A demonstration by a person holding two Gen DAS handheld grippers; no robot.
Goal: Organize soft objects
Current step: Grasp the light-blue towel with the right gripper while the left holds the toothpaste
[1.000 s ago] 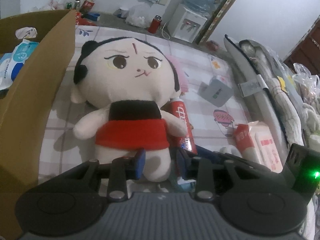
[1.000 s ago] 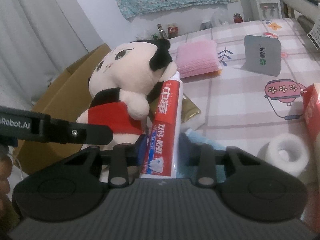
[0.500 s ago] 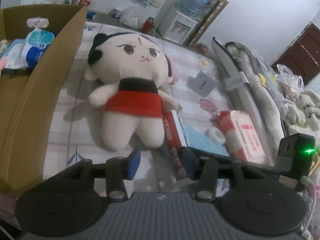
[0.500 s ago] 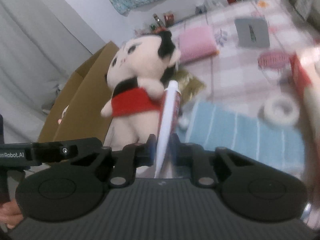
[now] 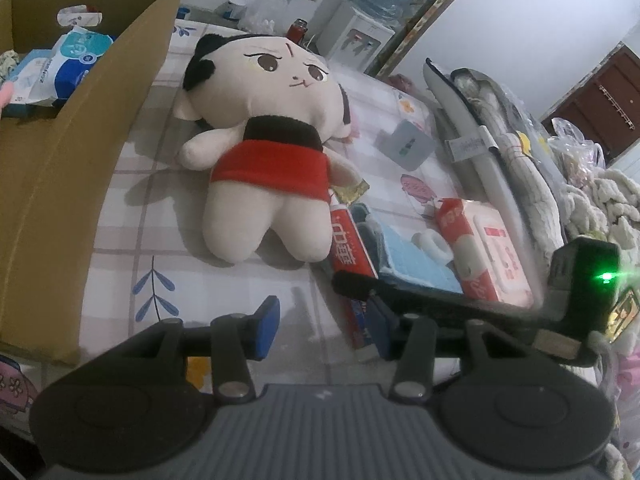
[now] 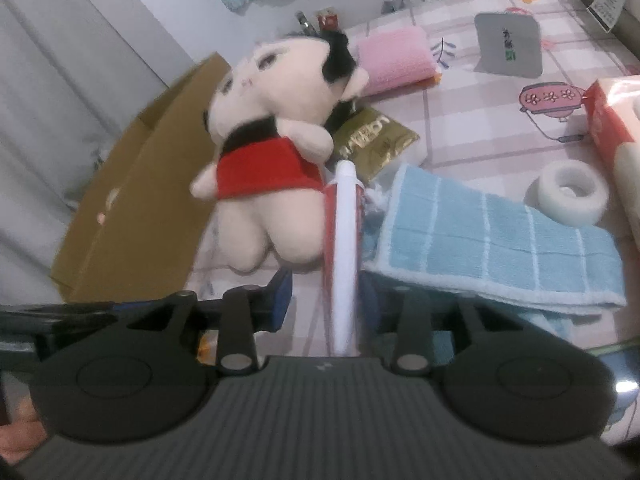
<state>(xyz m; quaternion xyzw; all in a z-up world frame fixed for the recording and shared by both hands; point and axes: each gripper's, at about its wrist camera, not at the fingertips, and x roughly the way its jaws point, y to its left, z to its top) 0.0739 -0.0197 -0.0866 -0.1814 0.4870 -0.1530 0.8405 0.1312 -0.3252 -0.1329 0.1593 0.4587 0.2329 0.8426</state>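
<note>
Now, gripper states: the left gripper (image 5: 320, 320) is seen spread and empty above bare bedsheet; the right gripper (image 6: 324, 300) has the toothpaste tube (image 6: 345, 248) standing between its pads, and its jaws are opening, so the grasp is judged to be letting go.
Doll position: the plush doll (image 5: 272, 152) is laid on its back on the bed (image 5: 132, 208), mid-bed, with the box (image 5: 60, 168) along the bed's left edge, just beside the doll's arm.
Long axis: the doll is seen head away, legs toward both grippers, so its length runs nearly in line with the left gripper's pointing direction.
Direction from gripper: the doll's legs lie straight ahead of the left gripper and slightly beyond it, apart from the pads.
Nearer hand: the left is judged better placed, since the right is occupied by the tube, which touches the doll's right leg.
Other soft things: a blue towel (image 6: 500, 248) and a pink cloth (image 6: 394, 56) are seen farther right.
Coming move: a forward reach onto a leg is judged likely.
</note>
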